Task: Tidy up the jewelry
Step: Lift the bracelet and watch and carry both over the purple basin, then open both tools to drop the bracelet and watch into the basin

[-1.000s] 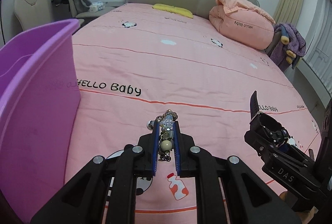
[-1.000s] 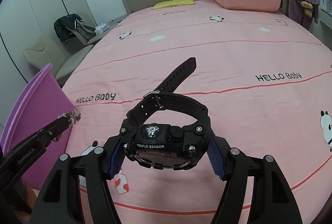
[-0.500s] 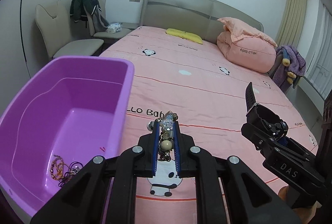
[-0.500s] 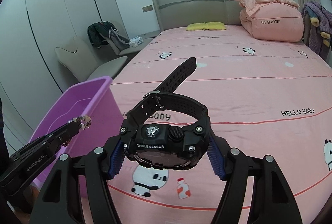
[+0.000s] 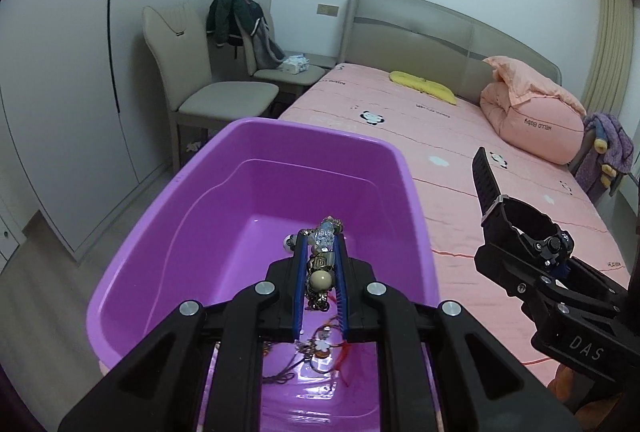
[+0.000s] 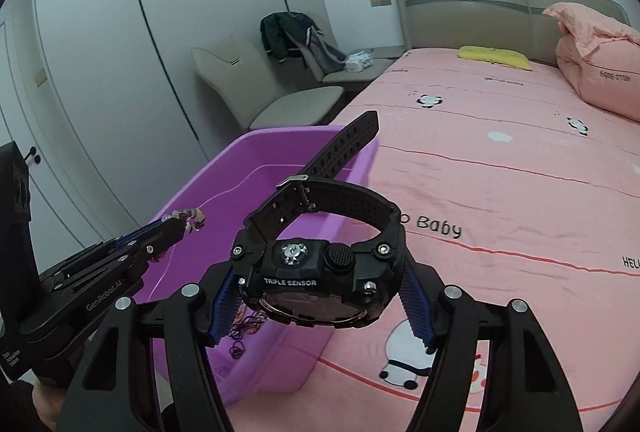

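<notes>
My left gripper (image 5: 320,252) is shut on a beaded bracelet (image 5: 320,268) of clear, gold and cream beads, held above the inside of a purple plastic bin (image 5: 168,200). Thin bracelets and cords (image 5: 320,350) lie on the bin floor below it. My right gripper (image 6: 320,296) is shut on a black digital watch (image 6: 320,252) marked TRIPLE SENSOR, its strap sticking up, held at the bin's right edge (image 6: 362,160) over the pink bed. The right gripper and watch (image 5: 524,232) also show at the right of the left wrist view. The left gripper (image 6: 188,222) shows at the left of the right wrist view.
The bin sits at the left edge of a pink bed (image 5: 480,168) with a folded pink quilt (image 5: 536,116) and yellow pillow (image 5: 424,84) at its head. Two beige chairs (image 5: 208,88) with a dark jacket (image 5: 236,20) stand against the wall.
Both grippers have swung left from over the bed toward the bin. The left gripper with the bracelet now hangs over the bin's inside; the right gripper with the watch is beside it.
</notes>
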Tool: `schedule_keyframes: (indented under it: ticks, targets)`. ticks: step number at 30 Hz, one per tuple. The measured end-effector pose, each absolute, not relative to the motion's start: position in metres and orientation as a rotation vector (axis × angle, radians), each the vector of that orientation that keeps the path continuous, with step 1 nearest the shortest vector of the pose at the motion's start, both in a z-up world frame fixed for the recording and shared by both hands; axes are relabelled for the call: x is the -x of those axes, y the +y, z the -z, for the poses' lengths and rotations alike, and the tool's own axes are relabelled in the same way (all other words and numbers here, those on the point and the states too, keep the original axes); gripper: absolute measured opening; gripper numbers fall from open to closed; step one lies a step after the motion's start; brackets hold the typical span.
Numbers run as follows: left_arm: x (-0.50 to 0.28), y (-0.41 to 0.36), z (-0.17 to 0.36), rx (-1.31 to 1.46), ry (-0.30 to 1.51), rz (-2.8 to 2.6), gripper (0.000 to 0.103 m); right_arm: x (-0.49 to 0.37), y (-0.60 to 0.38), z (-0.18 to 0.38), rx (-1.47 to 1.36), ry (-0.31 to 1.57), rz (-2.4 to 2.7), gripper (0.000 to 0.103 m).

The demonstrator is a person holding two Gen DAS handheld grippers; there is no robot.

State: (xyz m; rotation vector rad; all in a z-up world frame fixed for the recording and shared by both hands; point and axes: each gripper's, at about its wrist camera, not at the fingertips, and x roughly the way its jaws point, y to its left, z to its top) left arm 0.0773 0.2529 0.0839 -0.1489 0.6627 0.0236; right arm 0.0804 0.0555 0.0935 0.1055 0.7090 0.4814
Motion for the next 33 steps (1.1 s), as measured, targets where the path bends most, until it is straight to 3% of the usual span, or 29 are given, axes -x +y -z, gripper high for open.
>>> schedule_keyframes:
  ticks: [9, 26, 27, 28, 30, 33]
  targets:
    - [-0.083, 0.298, -0.067, 0.186, 0.764, -0.127, 0.013, -0.102, 0.122, -0.086, -0.026, 0.825, -0.607, 0.066]
    - [-0.089, 0.307, -0.044, 0.145, 0.901, -0.195, 0.016, -0.139, 0.169, -0.058, 0.079, 0.973, -0.616, 0.066]
    - [-0.088, 0.307, -0.046, 0.140, 0.898, -0.216, 0.024, -0.139, 0.170, -0.058, 0.092, 0.977, -0.612, 0.066]
    - [-0.086, 0.307, -0.048, 0.138, 0.890, -0.227, 0.044, -0.138, 0.170, -0.059, 0.101, 0.978, -0.607, 0.066]
    - [-0.081, 0.310, -0.055, 0.132, 0.854, -0.275, 0.075, -0.134, 0.171, -0.059, 0.099, 0.974, -0.603, 0.067]
    - [-0.075, 0.312, -0.063, 0.126, 0.826, -0.297, 0.084, -0.135, 0.167, -0.060, 0.107, 0.972, -0.577, 0.067]
